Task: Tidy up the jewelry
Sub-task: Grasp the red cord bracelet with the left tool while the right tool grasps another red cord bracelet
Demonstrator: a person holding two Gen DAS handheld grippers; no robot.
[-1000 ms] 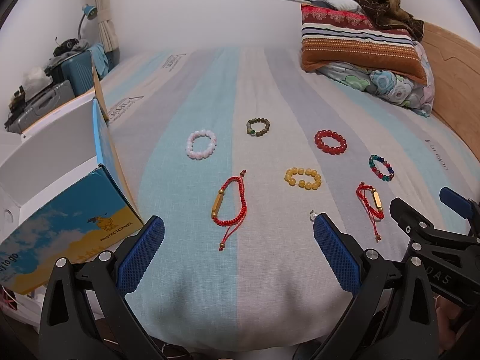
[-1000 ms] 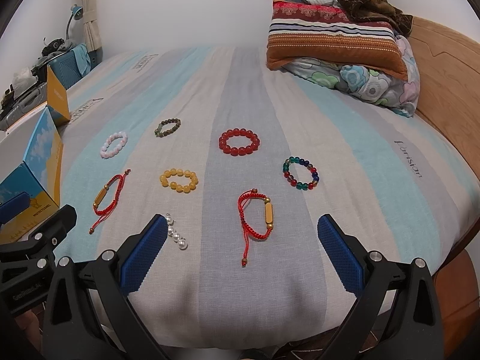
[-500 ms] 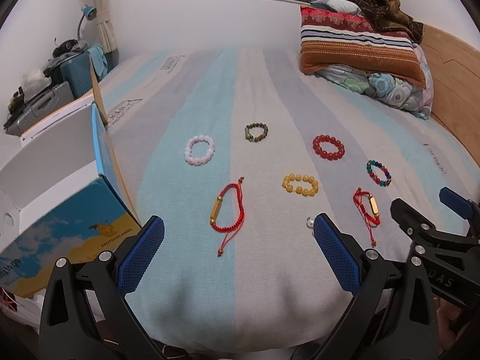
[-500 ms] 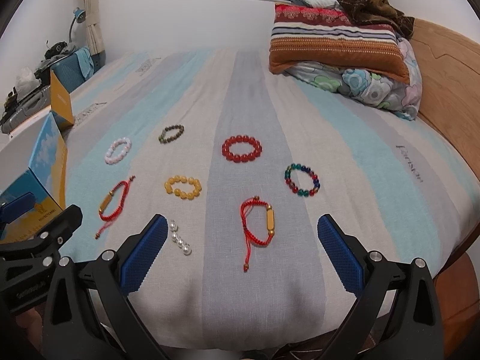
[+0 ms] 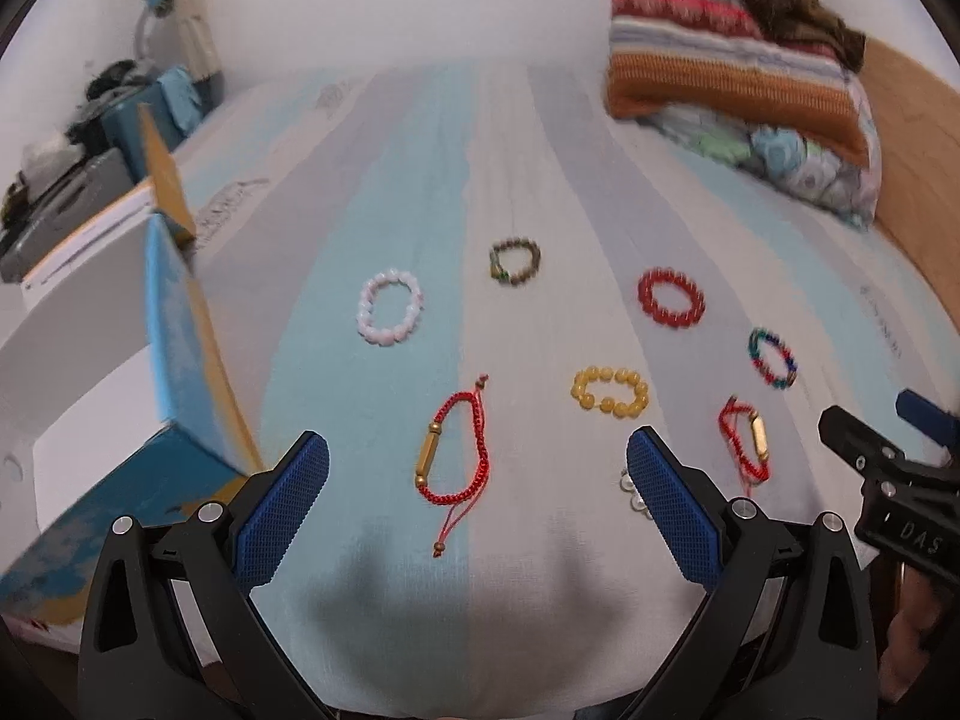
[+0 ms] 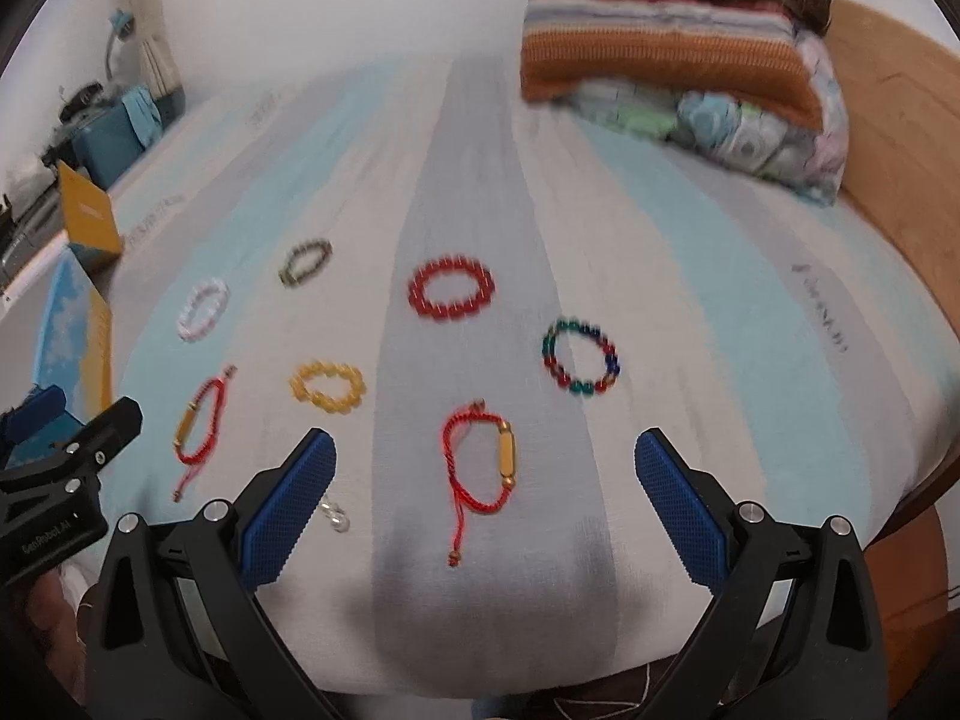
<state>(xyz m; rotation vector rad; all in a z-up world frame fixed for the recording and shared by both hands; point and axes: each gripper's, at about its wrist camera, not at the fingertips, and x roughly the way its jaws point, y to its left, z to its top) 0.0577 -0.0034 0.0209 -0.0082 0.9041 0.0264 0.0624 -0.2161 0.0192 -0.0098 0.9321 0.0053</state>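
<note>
Several bracelets lie on the striped bed. My left gripper [image 5: 477,498] is open and empty, with a red cord bracelet with a gold tube [image 5: 450,456] lying just ahead between its fingers. My right gripper [image 6: 486,498] is open and empty over a second red cord bracelet [image 6: 480,462]. Further off lie a yellow bead bracelet [image 5: 609,397], a white one [image 5: 389,306], a brown one [image 5: 515,261], a red bead one [image 6: 451,288] and a multicolour one [image 6: 581,364]. A pearl piece [image 6: 335,517] is partly hidden by the right gripper's left finger.
An open blue and yellow cardboard box [image 5: 180,336] stands at the bed's left edge. Striped pillows and a floral quilt [image 5: 738,90] lie at the far right by a wooden headboard [image 6: 900,138]. Luggage [image 5: 66,180] sits on the far left.
Both grippers have moved forward and lower toward the bed, so the bracelets sit closer and larger. The view is blurred by motion. Both jaws stay open.
</note>
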